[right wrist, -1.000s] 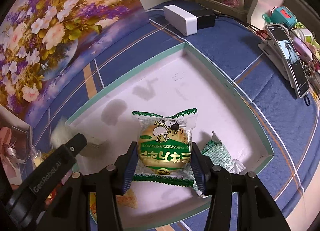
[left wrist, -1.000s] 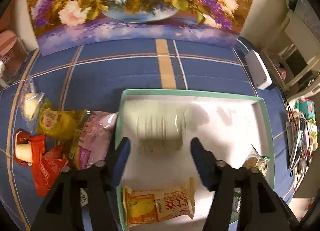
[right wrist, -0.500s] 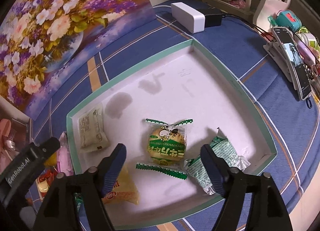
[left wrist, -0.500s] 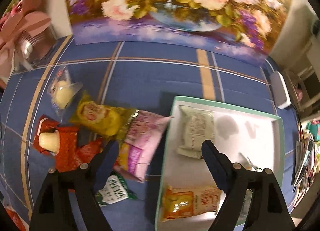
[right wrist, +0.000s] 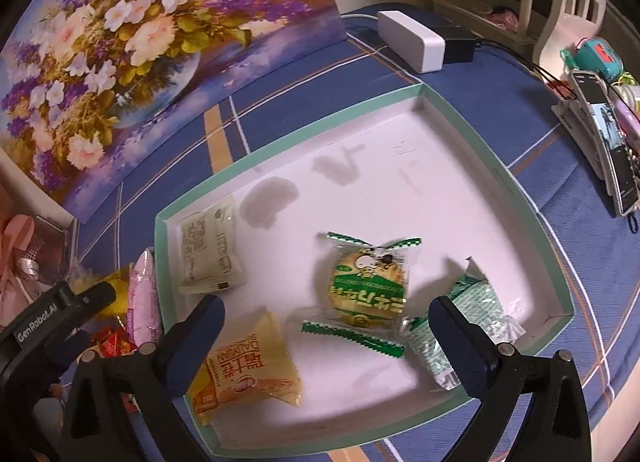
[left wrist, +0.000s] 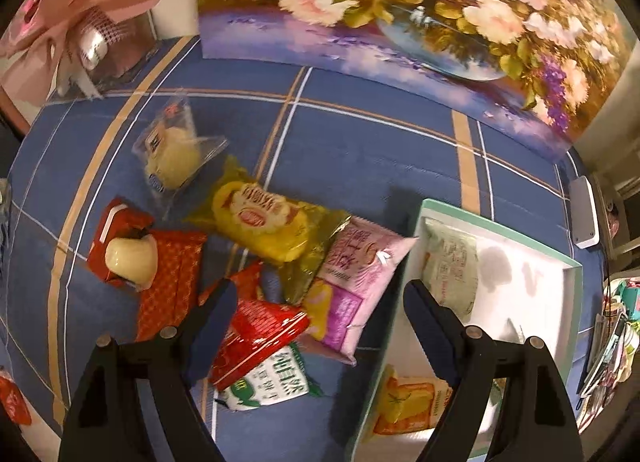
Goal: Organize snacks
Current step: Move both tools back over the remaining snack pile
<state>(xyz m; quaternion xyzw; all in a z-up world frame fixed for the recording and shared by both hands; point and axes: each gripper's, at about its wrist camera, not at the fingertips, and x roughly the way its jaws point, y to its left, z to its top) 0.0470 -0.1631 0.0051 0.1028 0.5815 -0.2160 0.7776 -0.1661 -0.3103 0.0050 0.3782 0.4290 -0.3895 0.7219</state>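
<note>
Four snack packs lie in tray (right wrist: 496, 166), which has a green rim & white floor: pale pack (right wrist: 210, 248) at its left wall, round green-wrapped cake (right wrist: 368, 288) mid-floor, orange pack (right wrist: 248, 374), green foil pack (right wrist: 460, 322). R gripper (right wrist: 326, 326) jaws opening, nothing clamped, over the cake. L gripper (left wrist: 320, 306) wide, empty, above the loose pile: pink pack (left wrist: 356, 282), red pack (left wrist: 256, 338), yellow pack (left wrist: 264, 222) on blue cloth (left wrist: 360, 150).
</note>
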